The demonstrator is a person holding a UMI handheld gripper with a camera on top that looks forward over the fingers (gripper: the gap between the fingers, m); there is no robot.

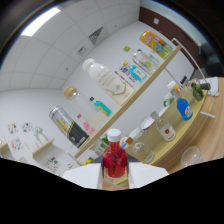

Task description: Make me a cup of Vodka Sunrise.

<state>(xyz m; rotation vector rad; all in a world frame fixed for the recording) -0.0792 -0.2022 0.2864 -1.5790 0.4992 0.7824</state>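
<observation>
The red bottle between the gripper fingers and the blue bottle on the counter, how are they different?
The red bottle has a white cap and sits between the gripper fingers; the blue bottle stands far beyond on the wooden counter. The red one looks bigger because it is closer. Both are small.

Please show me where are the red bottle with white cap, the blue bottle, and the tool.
red bottle (pixel 114 161): gripper view, on its red body, between the tool's fingers.
blue bottle (pixel 184 108): gripper view, on its blue body, on the counter.
tool (pixel 116 176): gripper view, midway between its fingertips.
</observation>
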